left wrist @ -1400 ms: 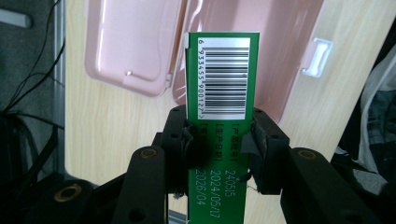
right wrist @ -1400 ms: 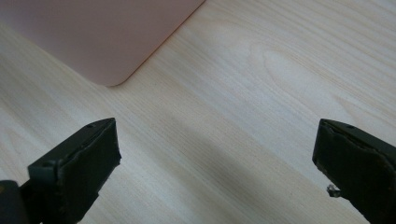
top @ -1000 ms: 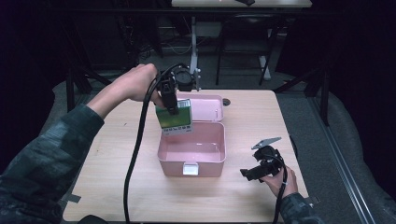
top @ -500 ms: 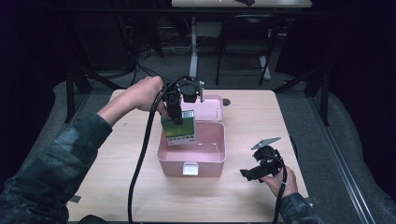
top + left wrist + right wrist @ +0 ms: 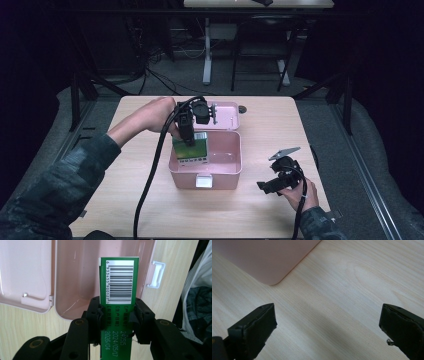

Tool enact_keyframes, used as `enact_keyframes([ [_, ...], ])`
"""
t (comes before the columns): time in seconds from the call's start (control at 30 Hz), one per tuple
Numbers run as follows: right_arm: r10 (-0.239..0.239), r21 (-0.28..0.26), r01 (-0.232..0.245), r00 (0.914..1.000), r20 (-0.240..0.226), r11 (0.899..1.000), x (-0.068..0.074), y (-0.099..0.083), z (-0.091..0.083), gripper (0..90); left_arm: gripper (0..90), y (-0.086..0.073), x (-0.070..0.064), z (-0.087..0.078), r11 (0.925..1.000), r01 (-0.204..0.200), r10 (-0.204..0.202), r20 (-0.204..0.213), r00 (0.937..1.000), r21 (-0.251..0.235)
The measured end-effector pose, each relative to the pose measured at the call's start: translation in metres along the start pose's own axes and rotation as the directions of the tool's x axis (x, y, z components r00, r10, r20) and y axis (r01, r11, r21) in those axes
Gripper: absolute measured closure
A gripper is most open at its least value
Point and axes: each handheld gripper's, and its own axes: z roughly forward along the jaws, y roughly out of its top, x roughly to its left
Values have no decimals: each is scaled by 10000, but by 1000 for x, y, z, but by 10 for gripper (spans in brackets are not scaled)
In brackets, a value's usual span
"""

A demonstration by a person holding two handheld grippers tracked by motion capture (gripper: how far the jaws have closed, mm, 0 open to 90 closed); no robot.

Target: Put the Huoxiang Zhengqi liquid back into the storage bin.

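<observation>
— Where is the green carton (image 5: 190, 148) right now?

— Clamped between the jaws of the left tool (image 5: 189, 136), over the open pink box (image 5: 222, 170). In the high view its lower part sits inside the box's left side, upright, with the upper end in the jaws.

— And from the left tool's own camera?

— The left tool (image 5: 117, 315) grips the carton (image 5: 117, 287) across its narrow sides; a barcode and printed dates face the camera. Behind it are the box's inside (image 5: 77, 277), the flipped-back lid (image 5: 25, 270) and a white latch (image 5: 155, 273).

— The other hand?

— The right tool (image 5: 276, 181) is held low over the tabletop (image 5: 260, 130), to the right of the box and well apart from the carton. Its jaws stand wide apart with nothing between them; its own view shows the right tool (image 5: 327, 322) above bare wood, a pink corner (image 5: 262, 257) at the upper left.
</observation>
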Motion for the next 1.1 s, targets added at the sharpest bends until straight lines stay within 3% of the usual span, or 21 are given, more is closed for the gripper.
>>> enact_keyframes([
  [0.33,-49,72,49,10000,-39,10000,1,0,1,3,638,0,-6,27,9989,-345,337,256,9991,331],
  [1.1,-124,172,124,9999,-17,9998,0,0,1,3,637,-3,-17,62,9925,-817,789,337,9963,913],
])
